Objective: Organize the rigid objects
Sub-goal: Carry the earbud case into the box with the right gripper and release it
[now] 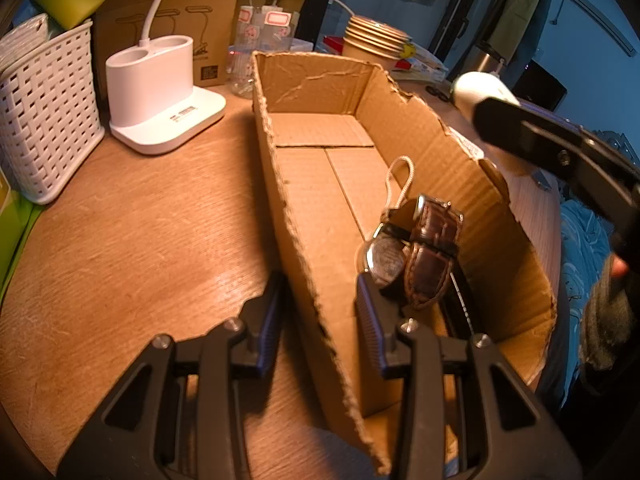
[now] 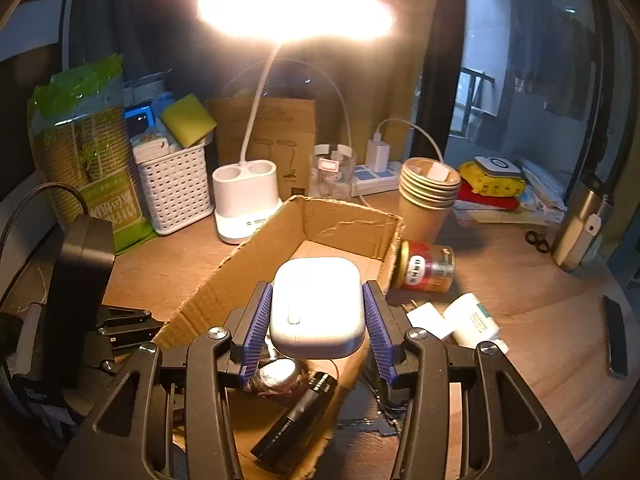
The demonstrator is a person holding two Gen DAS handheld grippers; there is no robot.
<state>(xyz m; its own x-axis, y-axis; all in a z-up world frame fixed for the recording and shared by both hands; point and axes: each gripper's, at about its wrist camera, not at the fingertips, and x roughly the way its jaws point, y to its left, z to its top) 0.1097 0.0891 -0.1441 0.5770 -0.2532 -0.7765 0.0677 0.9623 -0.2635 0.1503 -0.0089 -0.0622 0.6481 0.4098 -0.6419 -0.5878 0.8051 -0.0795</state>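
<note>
Sorting partly done. The cardboard box (image 2: 320, 224) already holds a watch (image 1: 404, 256) and a black flashlight (image 2: 296, 420) at its near end. The right gripper (image 2: 318, 320) is closed on a white case (image 2: 318, 304), held above the box's near end, apparently next to go in. The left gripper (image 1: 320, 312) is spread open, empty, straddling the box's left wall. Beside the box's right wall, a jar (image 2: 426, 266) and a white tube (image 2: 476, 322) remain on the table (image 2: 540, 280).

A lit desk lamp (image 2: 294, 4) glares over the wooden table (image 1: 132, 236) — dim, curtained room behind.
</note>
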